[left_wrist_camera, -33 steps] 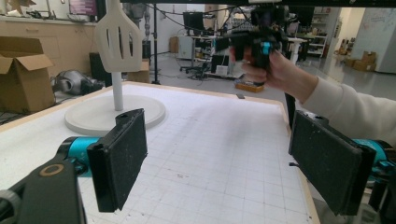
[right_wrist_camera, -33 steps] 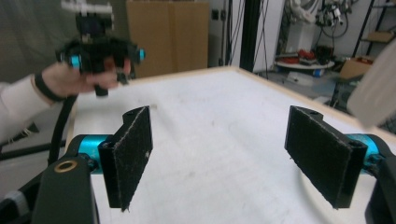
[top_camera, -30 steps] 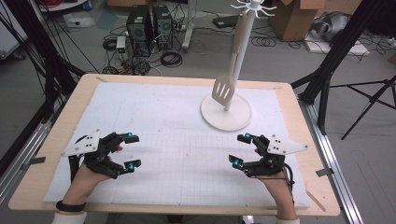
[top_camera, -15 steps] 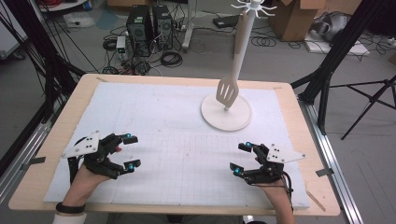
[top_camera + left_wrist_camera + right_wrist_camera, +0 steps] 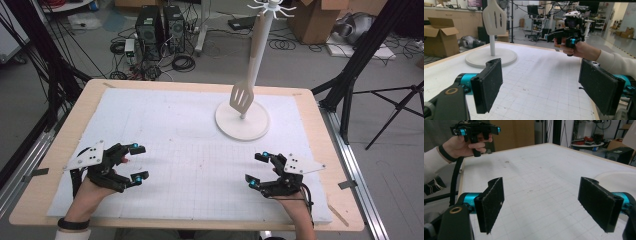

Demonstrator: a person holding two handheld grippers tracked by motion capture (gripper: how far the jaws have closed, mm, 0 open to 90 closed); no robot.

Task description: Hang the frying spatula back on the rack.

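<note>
A white stand with a round base [image 5: 227, 127] and a tall pole [image 5: 256, 50] rises at the table's far right. A white slotted spatula [image 5: 240, 98] hangs head down beside the pole, just above the base. My left gripper [image 5: 136, 162] hovers at the near left, open, nothing between its jaws. My right gripper [image 5: 255, 169] hovers at the near right, also open and empty. In the left gripper view my own pads [image 5: 487, 85] stand wide apart, with the spatula [image 5: 494, 20] and the right gripper [image 5: 567, 37] beyond. The right gripper view has the left gripper [image 5: 474, 131] farther off.
A white gridded mat [image 5: 190, 130] covers the wooden table [image 5: 65, 125]. Computer towers [image 5: 159, 27], cables and cardboard boxes [image 5: 320, 20] lie on the floor behind. Black frame legs [image 5: 360, 55] stand at the right, and rails run along both table sides.
My right gripper has drifted slightly toward the near edge of the table. The left gripper, the stand and the spatula have stayed put.
</note>
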